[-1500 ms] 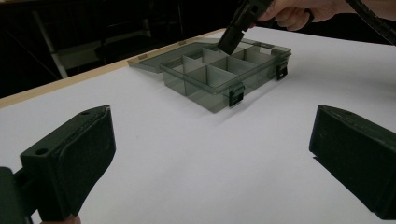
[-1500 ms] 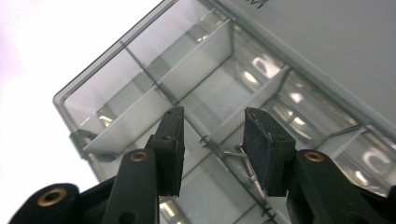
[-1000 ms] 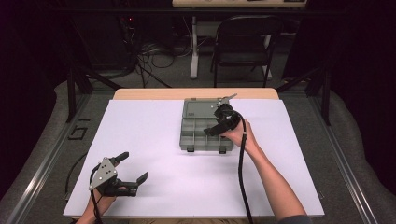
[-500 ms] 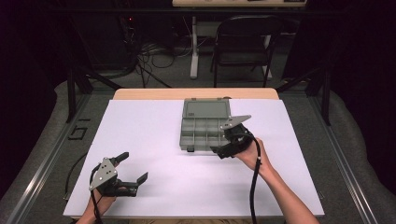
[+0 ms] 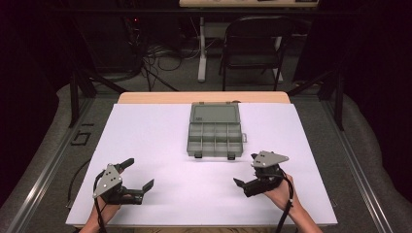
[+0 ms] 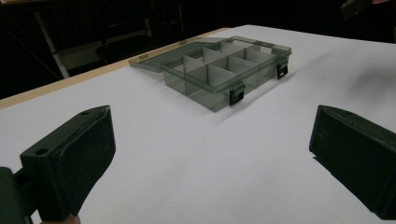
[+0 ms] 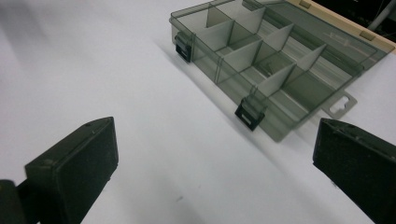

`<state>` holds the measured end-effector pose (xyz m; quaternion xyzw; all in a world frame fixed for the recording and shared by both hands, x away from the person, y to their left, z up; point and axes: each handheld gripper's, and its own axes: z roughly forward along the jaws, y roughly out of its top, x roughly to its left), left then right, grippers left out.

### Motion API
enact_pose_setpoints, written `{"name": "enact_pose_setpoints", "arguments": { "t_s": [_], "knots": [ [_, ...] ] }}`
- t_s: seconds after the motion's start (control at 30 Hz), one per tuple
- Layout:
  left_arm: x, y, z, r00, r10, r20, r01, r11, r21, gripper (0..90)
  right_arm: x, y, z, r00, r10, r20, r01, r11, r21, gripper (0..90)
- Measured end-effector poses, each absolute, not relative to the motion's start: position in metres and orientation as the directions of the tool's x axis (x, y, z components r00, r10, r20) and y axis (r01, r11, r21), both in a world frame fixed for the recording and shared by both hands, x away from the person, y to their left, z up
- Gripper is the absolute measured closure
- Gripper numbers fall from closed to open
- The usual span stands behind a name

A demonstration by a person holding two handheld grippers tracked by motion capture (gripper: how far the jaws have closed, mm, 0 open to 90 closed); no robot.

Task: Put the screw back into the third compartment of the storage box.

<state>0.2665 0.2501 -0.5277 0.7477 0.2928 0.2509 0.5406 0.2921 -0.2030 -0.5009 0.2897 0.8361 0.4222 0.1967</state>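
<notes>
Smoky translucent plastic compartment box [image 5: 214, 131] sits toward the far middle of the white-covered bench [image 5: 145, 136], lid laid fully back and flat behind it, both black front latches hanging loose. Dividers stand bare; the cells look empty, so the layout reads as opened and ready for loading or inspection.

Right gripper [image 5: 247, 177] rests near the front edge on the right, well apart from the box. Its fingers [image 7: 74, 172] have just been opening and stand wide with nothing between them.

Left gripper [image 5: 141, 175] is parked at the front left, fingers [image 6: 70, 163] spread wide, empty, aimed toward the box. Judgement: both hands are off the box, idle at rest positions.
</notes>
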Motion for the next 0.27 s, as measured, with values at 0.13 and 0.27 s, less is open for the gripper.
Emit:
{"name": "enact_pose_setpoints", "arguments": {
  "t_s": [0.13,0.27],
  "knots": [
    [0.267,0.25,-0.528,0.7,0.712,0.058,0.169,-0.244,0.955,0.2,0.277,-0.219,-0.509,-0.738,0.671,-0.073,0.316,0.439,0.841,0.0],
    [0.268,0.249,-0.528,0.701,0.71,0.057,0.173,-0.247,0.954,0.2,0.267,-0.232,-0.514,-0.72,0.691,-0.065,0.312,0.407,0.859,0.0]
  ]
}}
